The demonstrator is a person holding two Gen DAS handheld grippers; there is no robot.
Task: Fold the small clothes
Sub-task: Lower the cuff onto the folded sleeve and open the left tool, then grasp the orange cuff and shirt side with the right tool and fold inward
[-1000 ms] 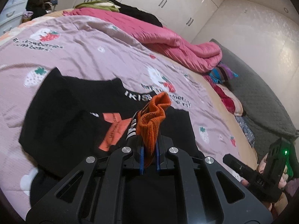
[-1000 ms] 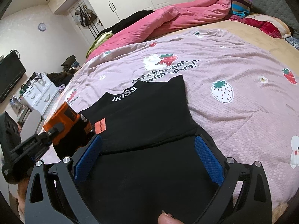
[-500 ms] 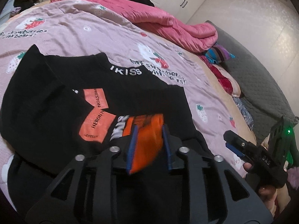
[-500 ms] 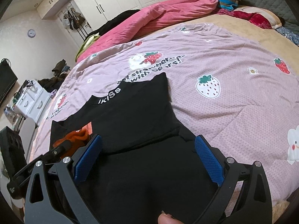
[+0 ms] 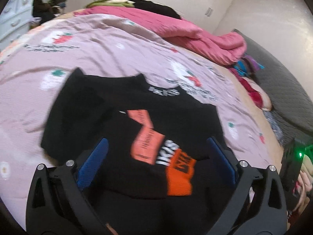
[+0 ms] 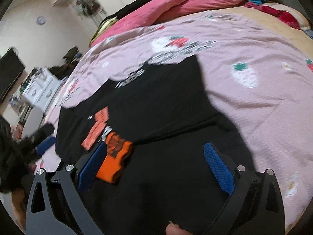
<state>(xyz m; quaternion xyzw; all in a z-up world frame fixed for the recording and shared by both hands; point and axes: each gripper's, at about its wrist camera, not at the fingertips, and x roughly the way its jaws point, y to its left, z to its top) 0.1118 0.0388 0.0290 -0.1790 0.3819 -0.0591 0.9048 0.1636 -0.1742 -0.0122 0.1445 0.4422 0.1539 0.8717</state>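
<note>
A small black sweater (image 5: 166, 117) with white collar lettering and salmon patches lies partly folded on the pink strawberry bedspread (image 5: 109, 45). Its orange cuff (image 5: 180, 174) rests flat on the black cloth. My left gripper (image 5: 156, 160) hovers over it, jaws opening wide, and the pads touch nothing. In the right wrist view the same sweater (image 6: 160, 101) and orange cuff (image 6: 115, 160) lie under my right gripper (image 6: 156, 162), which is open; the cuff sits beside its left blue pad (image 6: 92, 166). The left gripper (image 6: 42, 145) shows at the left edge there.
A rumpled pink quilt (image 5: 191, 37) lies across the far side of the bed, with dark and green clothes (image 5: 125, 2) piled behind it. Colourful clothes (image 5: 248, 66) and a grey padded headboard (image 5: 283, 90) are at the right. White drawers (image 6: 41, 90) stand beside the bed.
My left gripper went from shut on the raised orange cuff to wide open; the cuff now lies flat on the sweater. The right gripper sank closer to the cloth, staying open.
</note>
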